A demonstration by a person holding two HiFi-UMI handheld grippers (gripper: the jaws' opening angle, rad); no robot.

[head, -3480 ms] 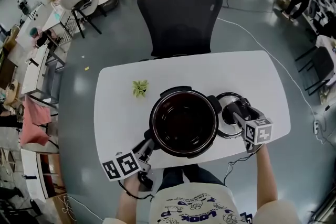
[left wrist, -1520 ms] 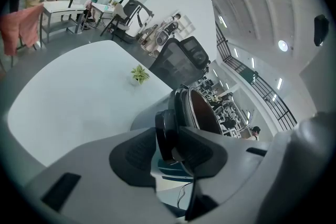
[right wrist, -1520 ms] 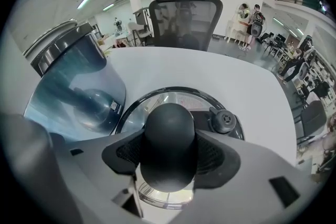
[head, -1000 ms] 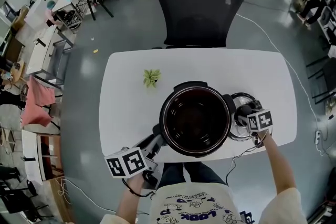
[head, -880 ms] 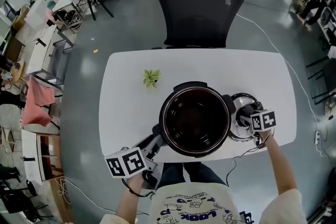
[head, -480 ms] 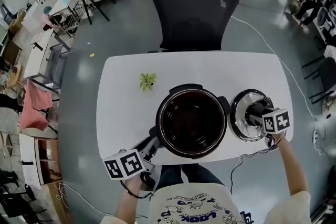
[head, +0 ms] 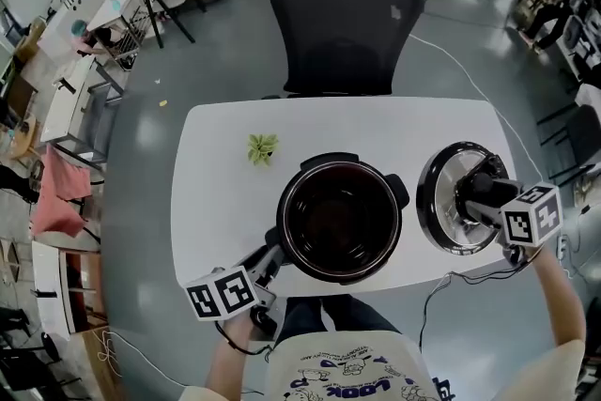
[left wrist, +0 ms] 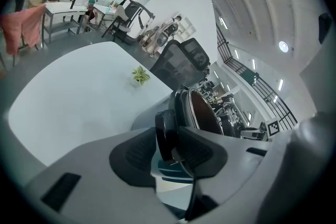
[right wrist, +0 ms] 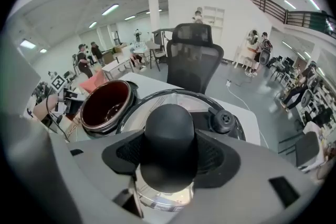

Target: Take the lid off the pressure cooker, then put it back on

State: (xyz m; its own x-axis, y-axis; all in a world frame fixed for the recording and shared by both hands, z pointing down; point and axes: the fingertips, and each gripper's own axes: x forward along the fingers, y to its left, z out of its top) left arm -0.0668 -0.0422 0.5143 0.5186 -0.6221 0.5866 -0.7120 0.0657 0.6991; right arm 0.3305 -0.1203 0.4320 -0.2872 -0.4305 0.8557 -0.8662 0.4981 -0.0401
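The open pressure cooker (head: 338, 221) stands on the white table (head: 225, 155) with its dark inner pot bare; it also shows in the right gripper view as the cooker (right wrist: 105, 105). My right gripper (head: 481, 194) is shut on the black knob (right wrist: 169, 136) of the steel lid (head: 451, 202), which hangs in the air to the right of the cooker, above the table's right end. My left gripper (head: 268, 260) is shut on the cooker's black side handle (left wrist: 167, 135) at its near left.
A small green plant (head: 262, 146) sits on the table left of the cooker. A black office chair (head: 343, 9) stands behind the table. A cable (head: 451, 282) runs off the near right table edge. Desks and people fill the room around.
My right gripper has lifted the lid off the table beside the cooker and raised it up and outward to the right. The left gripper has kept its hold on the handle.
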